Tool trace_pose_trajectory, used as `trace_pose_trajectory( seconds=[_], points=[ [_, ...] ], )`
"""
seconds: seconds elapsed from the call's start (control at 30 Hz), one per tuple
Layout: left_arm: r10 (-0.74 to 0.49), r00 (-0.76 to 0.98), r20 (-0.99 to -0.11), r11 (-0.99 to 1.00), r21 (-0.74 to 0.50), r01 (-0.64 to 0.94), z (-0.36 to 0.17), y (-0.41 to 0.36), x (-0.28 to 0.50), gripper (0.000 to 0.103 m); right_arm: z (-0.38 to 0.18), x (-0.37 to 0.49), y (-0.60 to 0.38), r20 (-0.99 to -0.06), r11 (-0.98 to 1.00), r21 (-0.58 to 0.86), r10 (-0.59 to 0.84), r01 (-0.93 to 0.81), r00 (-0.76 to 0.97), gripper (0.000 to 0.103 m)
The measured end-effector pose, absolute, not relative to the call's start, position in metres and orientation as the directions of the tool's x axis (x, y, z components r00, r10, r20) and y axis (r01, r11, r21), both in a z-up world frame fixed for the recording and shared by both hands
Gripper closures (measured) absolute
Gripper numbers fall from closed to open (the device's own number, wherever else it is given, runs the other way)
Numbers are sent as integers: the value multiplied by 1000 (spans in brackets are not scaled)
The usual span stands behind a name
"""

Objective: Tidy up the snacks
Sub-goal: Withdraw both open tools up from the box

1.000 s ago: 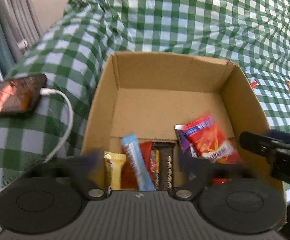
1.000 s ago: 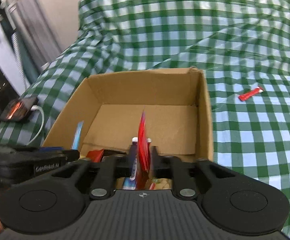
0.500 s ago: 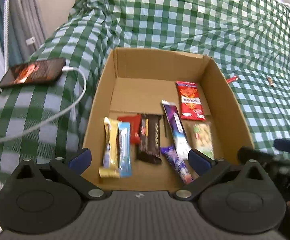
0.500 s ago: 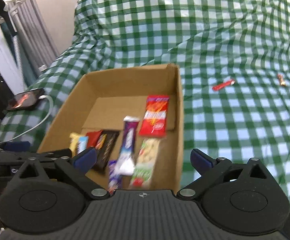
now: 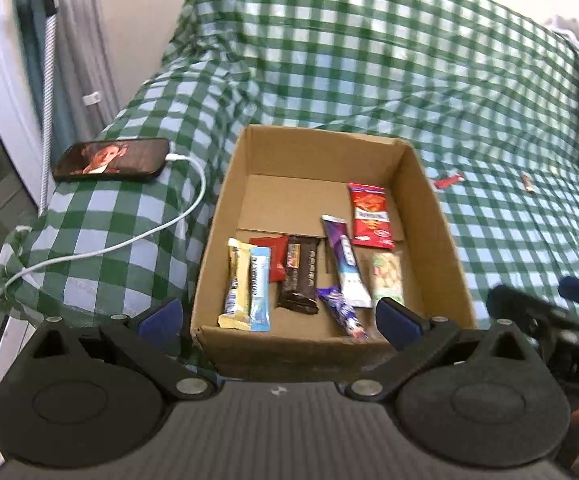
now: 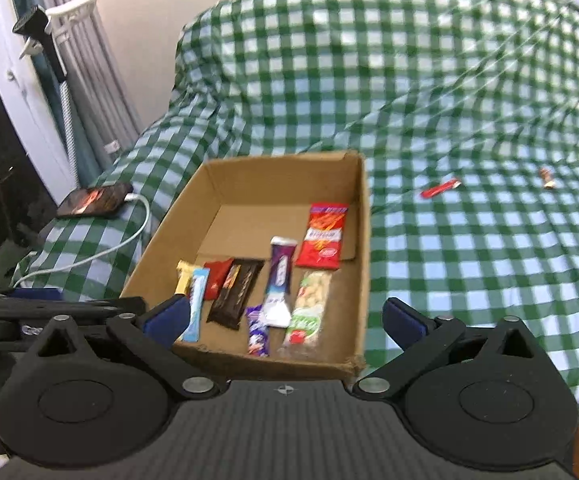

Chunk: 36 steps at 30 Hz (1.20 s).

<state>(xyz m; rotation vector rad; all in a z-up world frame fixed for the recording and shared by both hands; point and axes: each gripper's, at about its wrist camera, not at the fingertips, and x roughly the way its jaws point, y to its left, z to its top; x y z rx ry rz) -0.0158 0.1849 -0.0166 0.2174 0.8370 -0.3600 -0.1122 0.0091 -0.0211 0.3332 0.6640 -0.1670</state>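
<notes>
With both our left tongs [image 5: 277,318] and right tongs [image 6: 283,320] spread wide and empty, the right having just opened, the snacks [image 5: 309,268] lie sorted in the box [image 5: 433,216] at frame centre, leaving two strays [image 6: 440,189] upper right on the bed [image 6: 469,260].

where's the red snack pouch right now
In both wrist views the red snack pouch lies flat in the cardboard box, by its right wall, just beyond the peanut packet and right of the purple-and-white bar.

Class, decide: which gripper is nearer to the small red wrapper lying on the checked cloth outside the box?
Right. The right gripper is at the box's wrapper-side wall; the left gripper is further from the red wrapper, at the box's phone-side.
</notes>
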Motion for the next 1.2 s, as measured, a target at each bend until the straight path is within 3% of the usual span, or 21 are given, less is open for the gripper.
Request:
trace_pose_trajectory(
  seconds=[0.57,1.2],
  points=[
    [-244,686,-686,894,115,433,15,184,-86,0,3,-175,6,-562,918,308,-37,251,826,1],
    [-255,705,-662,886,131,444,30,184,-104,0,11,-201,6,-530,909,322,-60,266,846,1]
  ],
)
